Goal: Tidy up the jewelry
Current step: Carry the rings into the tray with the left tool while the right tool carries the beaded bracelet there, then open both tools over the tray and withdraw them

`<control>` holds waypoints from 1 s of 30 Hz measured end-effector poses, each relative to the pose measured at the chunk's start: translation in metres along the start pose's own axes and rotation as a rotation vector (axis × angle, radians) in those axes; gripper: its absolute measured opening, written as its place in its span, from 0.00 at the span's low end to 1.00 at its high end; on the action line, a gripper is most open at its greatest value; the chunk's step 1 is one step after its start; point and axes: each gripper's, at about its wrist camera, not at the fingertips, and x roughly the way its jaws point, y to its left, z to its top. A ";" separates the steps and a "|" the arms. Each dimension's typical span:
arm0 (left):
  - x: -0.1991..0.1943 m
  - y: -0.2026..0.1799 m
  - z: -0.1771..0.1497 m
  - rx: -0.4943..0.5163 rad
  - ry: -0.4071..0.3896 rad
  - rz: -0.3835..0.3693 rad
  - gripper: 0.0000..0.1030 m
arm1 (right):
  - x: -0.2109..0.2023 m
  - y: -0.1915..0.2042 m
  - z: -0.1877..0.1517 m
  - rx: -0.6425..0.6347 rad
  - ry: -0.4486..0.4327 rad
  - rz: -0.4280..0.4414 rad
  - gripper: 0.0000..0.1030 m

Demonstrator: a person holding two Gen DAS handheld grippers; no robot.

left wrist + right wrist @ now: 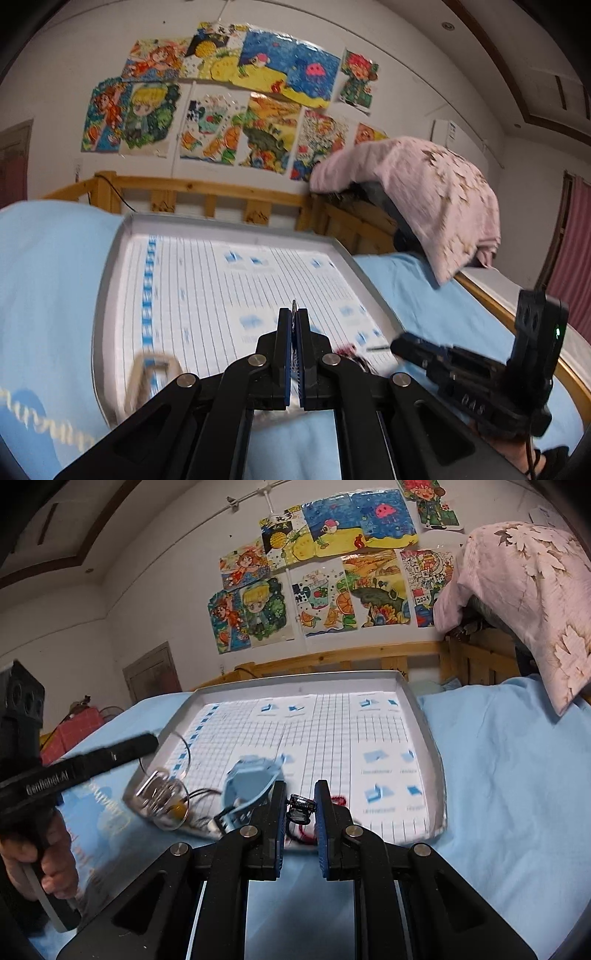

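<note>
at the left of the right wrist view, a hand (40, 864) holds the left hand-held gripper (294, 314), jaws pressed together on something thin and dark. beside it, at the tray's (428, 716) near left corner, lie blurred silver rings (159, 794) and a pale blue piece (247, 779). the tray sits on the blue bed (517, 775). further right, the right hand-held gripper (301, 805), jaws narrow, pinches a small black clip (302, 806) above a red cord (340, 799).

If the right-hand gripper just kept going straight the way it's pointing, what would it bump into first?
Probably the white gridded tray on the blue bedsheet. The right gripper, shut on a small dark clip-like piece, points slightly downward over the tray's bare middle. Depth is hard to judge here.
</note>
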 end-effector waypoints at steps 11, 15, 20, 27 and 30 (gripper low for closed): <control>0.042 0.019 -0.028 -0.044 0.131 0.031 0.03 | 0.037 0.009 -0.006 -0.018 0.085 -0.021 0.13; 0.042 0.021 -0.030 -0.057 0.149 0.028 0.03 | 0.039 0.004 -0.009 -0.001 0.099 -0.037 0.13; 0.042 0.018 -0.032 -0.039 0.162 0.043 0.12 | 0.038 0.002 -0.009 0.008 0.093 -0.049 0.34; 0.031 0.015 -0.031 -0.042 0.131 0.035 0.27 | 0.017 -0.003 -0.010 0.032 0.019 -0.076 0.34; 0.019 0.014 -0.029 -0.047 0.098 0.027 0.52 | -0.001 -0.001 -0.010 0.029 -0.033 -0.099 0.47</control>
